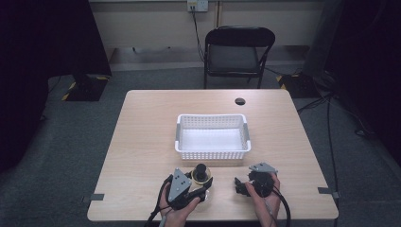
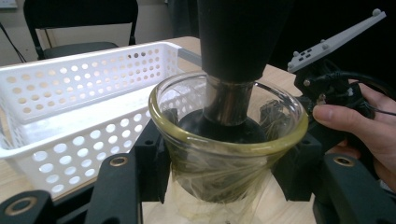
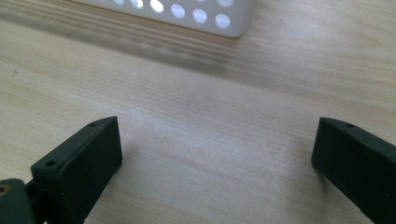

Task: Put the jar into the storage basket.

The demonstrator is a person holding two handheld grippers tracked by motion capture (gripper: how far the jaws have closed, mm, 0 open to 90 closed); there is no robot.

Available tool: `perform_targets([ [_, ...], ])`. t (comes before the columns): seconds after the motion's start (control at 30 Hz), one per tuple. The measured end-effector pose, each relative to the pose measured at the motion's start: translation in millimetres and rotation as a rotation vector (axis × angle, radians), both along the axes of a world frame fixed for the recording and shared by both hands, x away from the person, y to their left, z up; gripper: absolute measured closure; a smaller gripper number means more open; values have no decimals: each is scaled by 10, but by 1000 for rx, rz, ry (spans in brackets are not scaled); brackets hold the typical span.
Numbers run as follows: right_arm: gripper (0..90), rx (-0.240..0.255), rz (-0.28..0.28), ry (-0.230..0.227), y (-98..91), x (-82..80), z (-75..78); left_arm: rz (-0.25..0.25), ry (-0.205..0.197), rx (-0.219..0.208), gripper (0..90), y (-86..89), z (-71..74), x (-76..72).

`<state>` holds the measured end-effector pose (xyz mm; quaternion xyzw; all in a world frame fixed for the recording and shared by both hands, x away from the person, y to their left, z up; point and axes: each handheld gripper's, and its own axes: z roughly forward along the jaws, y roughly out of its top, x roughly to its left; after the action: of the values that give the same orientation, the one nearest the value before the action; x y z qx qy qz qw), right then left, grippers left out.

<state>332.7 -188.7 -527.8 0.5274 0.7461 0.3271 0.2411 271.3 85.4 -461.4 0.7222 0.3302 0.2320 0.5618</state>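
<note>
Glass cup in left tool, basket beyond

The high view looks down from above the near side of the table, far enough to see all of it. The left gripper view sits very close to a glass jar, facing the white basket. The right gripper view looks down close at the tabletop. All three see the basket.

1 black folding chair stood beyond the table; a wall socket held 1 cable.
</note>
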Motion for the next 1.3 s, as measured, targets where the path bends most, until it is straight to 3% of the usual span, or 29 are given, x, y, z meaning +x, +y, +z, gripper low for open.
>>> perform_targets([
  [0.17, 7, -1, 1, 0, -1, 0, 0, 30, -17, -7, 460, 39, 44, 55],
  [0.73, 7, 0, 0, 0, 0, 0, 0, 61, -31, -1, 460, 161, 361, 217],
  [0.87, 6, 0, 0, 0, 0, 0, 0, 82, -56, 4, 459, 150, 457, 227],
  [1.3, 7, 0, 0, 0, 0, 0, 0, 62, -94, 6, 459, 108, 781, 376],
])
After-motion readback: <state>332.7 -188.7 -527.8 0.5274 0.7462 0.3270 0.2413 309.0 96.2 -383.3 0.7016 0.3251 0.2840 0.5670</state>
